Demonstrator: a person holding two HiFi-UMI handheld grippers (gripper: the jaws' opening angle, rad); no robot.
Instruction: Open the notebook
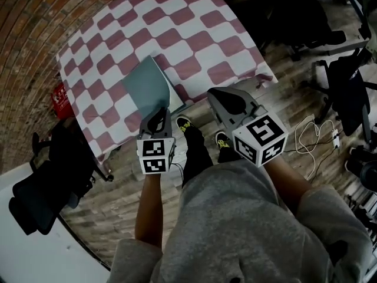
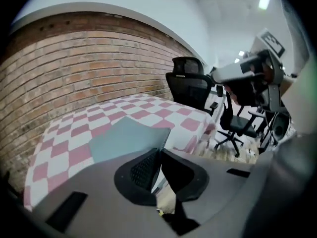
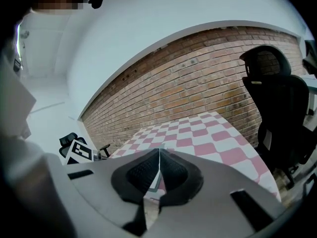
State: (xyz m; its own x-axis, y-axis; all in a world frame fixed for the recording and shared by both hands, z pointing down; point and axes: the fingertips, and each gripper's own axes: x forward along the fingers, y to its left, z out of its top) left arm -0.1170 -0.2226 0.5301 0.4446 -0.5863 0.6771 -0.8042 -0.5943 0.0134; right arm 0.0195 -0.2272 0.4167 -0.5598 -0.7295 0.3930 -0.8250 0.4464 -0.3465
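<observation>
A teal notebook (image 1: 147, 84) lies at the near edge of the table (image 1: 177, 28), which has a red and white check cloth. My left gripper (image 1: 159, 112) is at the notebook's near edge. In the left gripper view its jaws (image 2: 159, 151) are shut on the edge of the teal cover (image 2: 124, 135), which stands slightly raised, with pale pages showing under its right side. My right gripper (image 1: 213, 93) hangs to the right of the notebook, over the table's near edge. It is shut (image 3: 159, 151) with nothing between its jaws.
A black office chair (image 1: 53, 170) stands on the brick floor at the left, and more chairs (image 1: 306, 16) at the upper right. A red object (image 1: 60, 99) sits by the table's left side. White cables (image 1: 312, 134) lie on the floor at the right.
</observation>
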